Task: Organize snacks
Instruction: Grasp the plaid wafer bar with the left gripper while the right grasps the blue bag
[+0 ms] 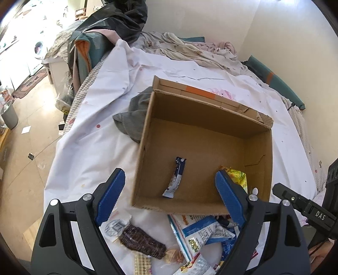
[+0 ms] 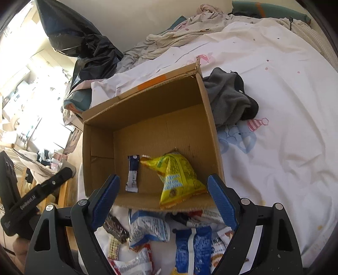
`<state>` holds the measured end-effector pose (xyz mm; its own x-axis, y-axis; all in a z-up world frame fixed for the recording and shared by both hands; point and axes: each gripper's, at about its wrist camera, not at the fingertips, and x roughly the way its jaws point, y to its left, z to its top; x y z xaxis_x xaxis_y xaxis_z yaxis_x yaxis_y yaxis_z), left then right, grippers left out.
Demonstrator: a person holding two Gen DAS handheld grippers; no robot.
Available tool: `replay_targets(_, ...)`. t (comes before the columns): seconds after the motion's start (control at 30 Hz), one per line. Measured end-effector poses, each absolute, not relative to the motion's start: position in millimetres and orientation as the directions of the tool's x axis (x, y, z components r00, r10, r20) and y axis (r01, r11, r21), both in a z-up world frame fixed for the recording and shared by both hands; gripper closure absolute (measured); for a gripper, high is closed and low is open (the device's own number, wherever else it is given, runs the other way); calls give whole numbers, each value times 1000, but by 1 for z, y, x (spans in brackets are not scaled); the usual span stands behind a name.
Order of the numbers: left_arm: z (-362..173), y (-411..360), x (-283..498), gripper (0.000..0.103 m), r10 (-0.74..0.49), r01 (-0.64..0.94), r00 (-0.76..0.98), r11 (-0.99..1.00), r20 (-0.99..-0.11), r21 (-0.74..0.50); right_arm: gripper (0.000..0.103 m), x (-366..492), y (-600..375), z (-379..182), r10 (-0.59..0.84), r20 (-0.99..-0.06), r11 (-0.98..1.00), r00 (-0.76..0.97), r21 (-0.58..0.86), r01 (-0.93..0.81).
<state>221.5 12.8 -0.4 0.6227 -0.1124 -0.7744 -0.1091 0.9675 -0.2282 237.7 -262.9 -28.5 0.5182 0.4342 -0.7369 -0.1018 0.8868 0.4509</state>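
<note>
An open cardboard box (image 1: 211,118) (image 2: 99,135) sits on the white bed sheet. Inside lie a slim blue-white stick packet (image 1: 175,177) (image 2: 132,173) and a yellow snack bag (image 2: 177,175) (image 1: 238,176). Loose snacks lie in front of the box: a dark chocolate roll (image 1: 143,243) (image 2: 115,228), blue-white bags (image 1: 202,230) (image 2: 193,245), a wafer (image 1: 142,264). My left gripper (image 1: 170,190) is open and empty above the box's near edge. My right gripper (image 2: 163,194) is open and empty above the same edge.
A grey cloth (image 1: 135,114) (image 2: 228,99) lies against the box's far side. Crumpled bedding (image 1: 190,48) and a black plastic bag (image 1: 118,19) are at the bed's head. The bed edge and wooden floor (image 1: 31,135) are to the left.
</note>
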Motion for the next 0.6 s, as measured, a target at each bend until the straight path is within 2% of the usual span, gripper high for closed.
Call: replay_targets(0.6,-18,43,168,18,-71,-193,540,959,-839,-205,15,185,-268,-39,485,-752,859,446,505,-83)
